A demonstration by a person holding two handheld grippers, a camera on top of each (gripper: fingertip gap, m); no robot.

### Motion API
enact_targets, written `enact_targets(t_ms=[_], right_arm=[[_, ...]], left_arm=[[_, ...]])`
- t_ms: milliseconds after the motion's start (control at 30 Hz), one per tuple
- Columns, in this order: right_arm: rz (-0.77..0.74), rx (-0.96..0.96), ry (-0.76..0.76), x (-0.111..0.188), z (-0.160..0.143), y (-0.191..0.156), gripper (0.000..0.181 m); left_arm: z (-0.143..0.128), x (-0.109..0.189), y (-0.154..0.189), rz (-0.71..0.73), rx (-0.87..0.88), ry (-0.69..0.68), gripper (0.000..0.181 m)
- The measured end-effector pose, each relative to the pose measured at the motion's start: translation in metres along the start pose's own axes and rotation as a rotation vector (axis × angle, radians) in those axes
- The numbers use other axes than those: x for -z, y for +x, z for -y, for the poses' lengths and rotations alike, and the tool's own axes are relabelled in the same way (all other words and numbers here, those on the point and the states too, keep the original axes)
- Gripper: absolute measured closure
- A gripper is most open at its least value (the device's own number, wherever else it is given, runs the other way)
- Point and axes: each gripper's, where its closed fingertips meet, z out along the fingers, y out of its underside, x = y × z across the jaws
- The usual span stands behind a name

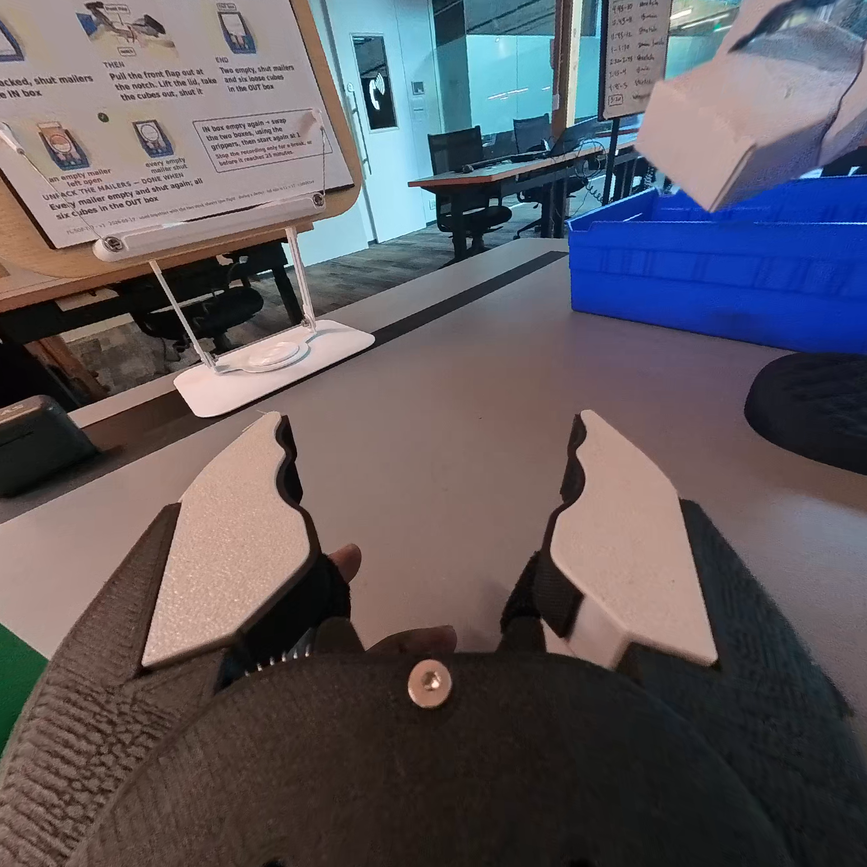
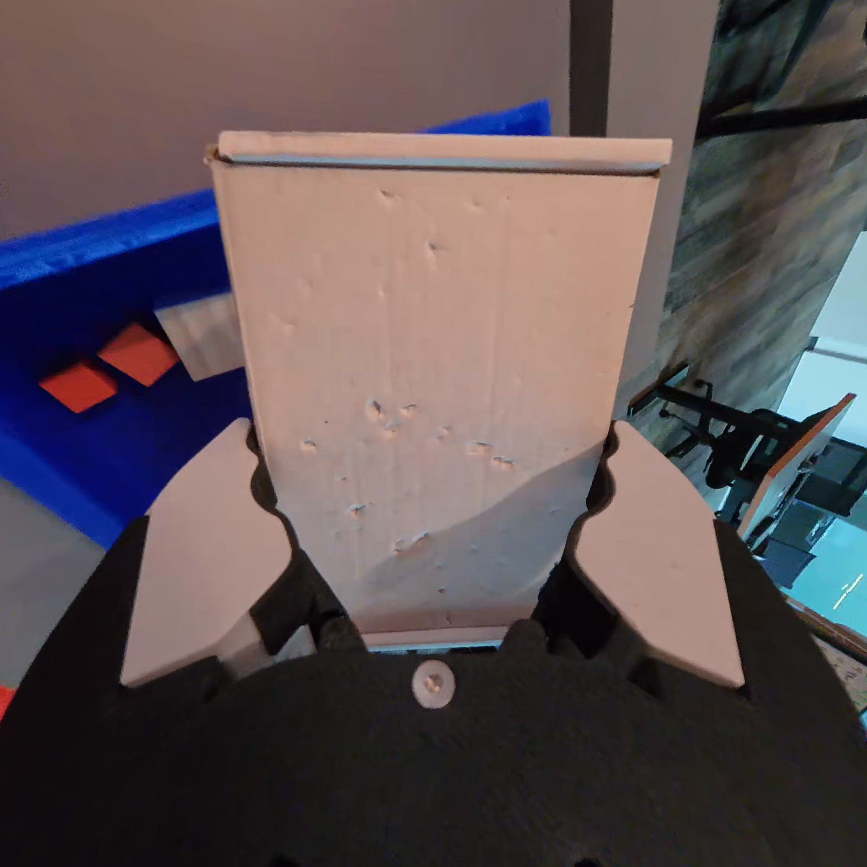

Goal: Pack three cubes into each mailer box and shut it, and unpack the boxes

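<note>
My right gripper (image 2: 429, 434) is shut on a white mailer box (image 2: 431, 328), closed and dented, and holds it in the air above a blue bin (image 2: 108, 244). Two red cubes (image 2: 112, 368) and part of another white mailer (image 2: 201, 338) lie in that bin. In the left wrist view the held mailer (image 1: 713, 126) hangs at the top right over the blue bin (image 1: 703, 277), with the right gripper behind it. My left gripper (image 1: 429, 422) is open and empty, low over the grey table (image 1: 445, 375).
An instruction board (image 1: 164, 117) on a white stand (image 1: 277, 361) stands at the table's far left. A black round pad (image 1: 816, 413) lies at the right, a dark device (image 1: 37, 445) at the left edge. Office desks and chairs stand beyond the table. Tip to tip, the grippers are about 45 cm apart.
</note>
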Motion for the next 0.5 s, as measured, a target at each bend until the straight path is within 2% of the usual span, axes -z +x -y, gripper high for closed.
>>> enact_targets(t_ms=[300,500], right_arm=[[0.049,0.077,-0.074,-0.073,-0.022,-0.014,0.049],[0.103,0.129,-0.109,-0.102,-0.023,-0.024,0.049]], left_arm=[[-0.001,0.0,0.001,-0.004,-0.004,-0.001,0.072],[-0.001,-0.001,0.001,-0.007,-0.006,-0.004,0.072]])
